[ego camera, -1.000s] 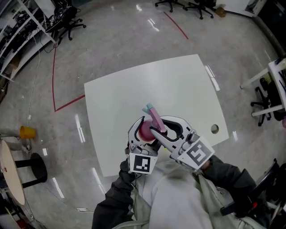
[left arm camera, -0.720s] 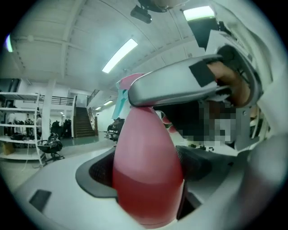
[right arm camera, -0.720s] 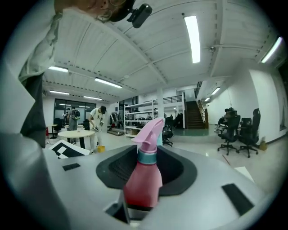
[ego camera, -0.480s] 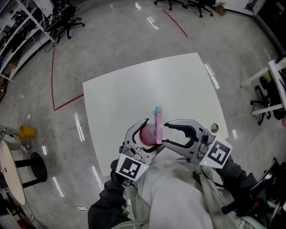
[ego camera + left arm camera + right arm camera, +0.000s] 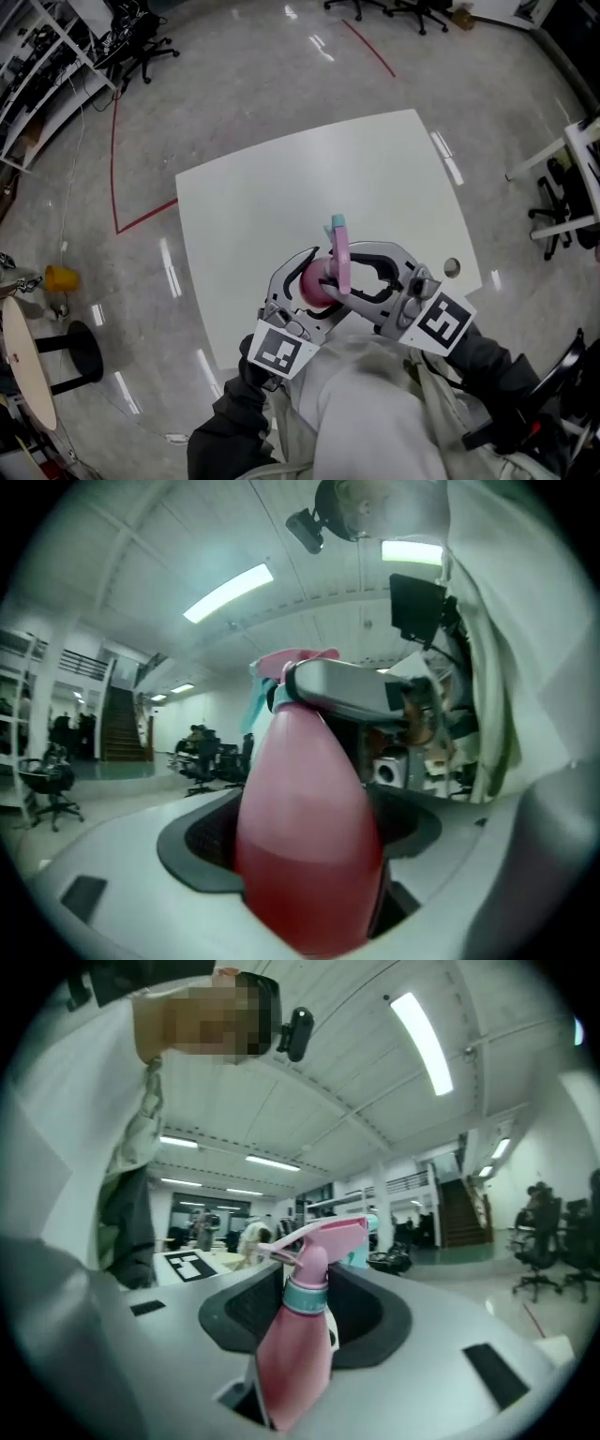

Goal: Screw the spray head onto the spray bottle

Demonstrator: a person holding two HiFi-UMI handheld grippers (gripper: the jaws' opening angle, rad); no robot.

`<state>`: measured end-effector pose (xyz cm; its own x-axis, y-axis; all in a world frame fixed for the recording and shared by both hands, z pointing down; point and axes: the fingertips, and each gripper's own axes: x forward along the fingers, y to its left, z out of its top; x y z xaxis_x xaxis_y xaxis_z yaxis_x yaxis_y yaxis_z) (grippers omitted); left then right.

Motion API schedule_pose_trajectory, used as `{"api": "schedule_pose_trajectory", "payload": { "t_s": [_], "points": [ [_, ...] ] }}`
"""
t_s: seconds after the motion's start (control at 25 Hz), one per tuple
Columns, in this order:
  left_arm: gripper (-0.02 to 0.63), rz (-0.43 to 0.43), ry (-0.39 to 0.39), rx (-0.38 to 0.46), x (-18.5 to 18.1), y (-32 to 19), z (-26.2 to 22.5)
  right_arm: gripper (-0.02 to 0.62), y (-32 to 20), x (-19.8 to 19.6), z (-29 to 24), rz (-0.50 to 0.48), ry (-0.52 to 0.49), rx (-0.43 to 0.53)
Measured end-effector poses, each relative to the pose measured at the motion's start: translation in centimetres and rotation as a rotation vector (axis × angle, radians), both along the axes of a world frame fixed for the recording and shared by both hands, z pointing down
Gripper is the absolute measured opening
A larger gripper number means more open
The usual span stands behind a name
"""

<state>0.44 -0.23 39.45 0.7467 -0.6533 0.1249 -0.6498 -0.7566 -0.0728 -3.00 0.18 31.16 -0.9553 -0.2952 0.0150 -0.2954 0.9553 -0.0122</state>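
The pink spray bottle (image 5: 307,284) is held above the white table (image 5: 281,187), and my left gripper (image 5: 302,281) is shut on its body. Its pink spray head (image 5: 339,261), with a teal nozzle pointing away from me, sits on the bottle's neck. In the left gripper view the bottle (image 5: 305,836) fills the jaws, and a finger of the right gripper crosses the neck. My right gripper (image 5: 345,270) reaches in from the right around the spray head (image 5: 323,1241) and its teal collar (image 5: 306,1297). Its jaws are opening, with the pads still against the head.
The table has a round cable hole (image 5: 451,269) near its right edge. Office chairs (image 5: 141,42) stand on the grey floor behind it. A small round table (image 5: 23,361) and a yellow object (image 5: 58,277) are at the left. A white desk (image 5: 581,169) stands to the right.
The right gripper swung out to the right, off the spray head, then came back around it. The nozzle turned from pointing upper left to pointing straight away.
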Motion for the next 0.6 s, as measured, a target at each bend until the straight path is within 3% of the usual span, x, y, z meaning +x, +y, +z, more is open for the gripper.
{"api": "schedule_pose_trajectory", "payload": {
  "t_s": [0.12, 0.2, 0.28, 0.36, 0.48, 0.6],
  "points": [
    [0.423, -0.291, -0.118, 0.0, -1.3, -2.0, 1.2, 0.129, -2.7, 0.6, 1.1, 0.323, 0.012, -0.124],
    [0.423, -0.343, -0.043, 0.017, -0.7, -2.1, 0.5, 0.127, -2.4, 0.7, 0.8, 0.416, 0.008, -0.13],
    [0.423, -0.291, 0.041, 0.051, -0.1, -1.8, -0.9, 0.13, -1.3, 0.4, 0.0, 0.367, 0.003, -0.108],
    [0.423, -0.213, 0.06, 0.086, -0.2, -1.5, -2.0, 0.161, 0.2, 0.7, -0.5, 0.24, -0.016, -0.107],
    [0.423, -0.103, 0.228, -0.056, -1.0, -0.2, -2.4, 0.196, 2.6, 2.3, 0.4, 0.003, 0.007, -0.104],
    [0.423, 0.134, 0.249, -0.086, -0.6, 2.4, -2.9, 0.265, 2.4, 3.6, 0.7, -0.14, -0.002, -0.142]
  ]
}}
